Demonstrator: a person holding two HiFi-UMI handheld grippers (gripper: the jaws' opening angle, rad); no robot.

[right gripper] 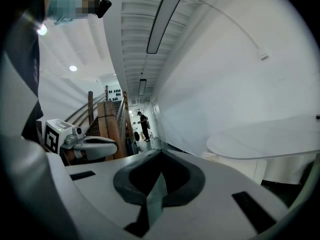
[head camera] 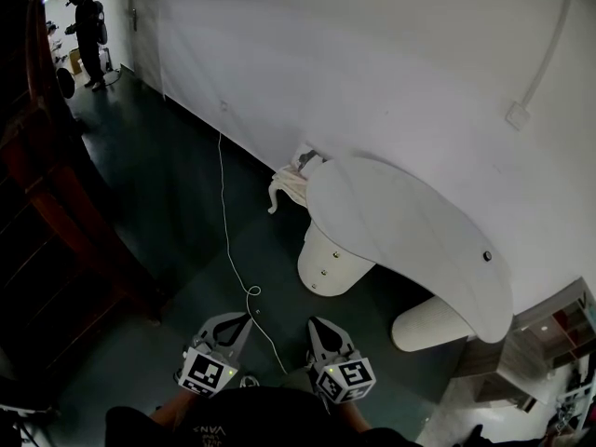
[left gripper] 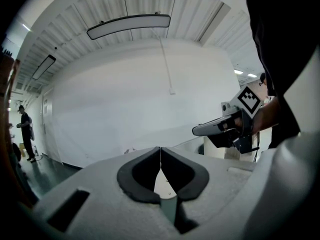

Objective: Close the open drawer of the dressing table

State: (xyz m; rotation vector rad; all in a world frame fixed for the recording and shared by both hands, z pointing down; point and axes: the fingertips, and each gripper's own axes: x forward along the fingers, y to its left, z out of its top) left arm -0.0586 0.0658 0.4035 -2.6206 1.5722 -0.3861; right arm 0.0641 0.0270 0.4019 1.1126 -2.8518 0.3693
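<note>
White wall (head camera: 391, 54), dk floor (head camera: 177, 194), wood stairs (head camera: 56, 212) on L, strip light (left gripper: 128, 26) overhead

Cream-white dressing table (head camera: 410, 231), dark green floor (head camera: 177, 184), white wall (head camera: 372, 54), white cable (head camera: 226, 223), red-brown staircase (head camera: 56, 203)

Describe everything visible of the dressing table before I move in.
The dressing table is white, with a long rounded top along the white wall. Two cream rounded pedestals stand under it on the dark floor; the left one in the head view shows two small knobs. Whether it stands open anywhere cannot be told from here.
</note>
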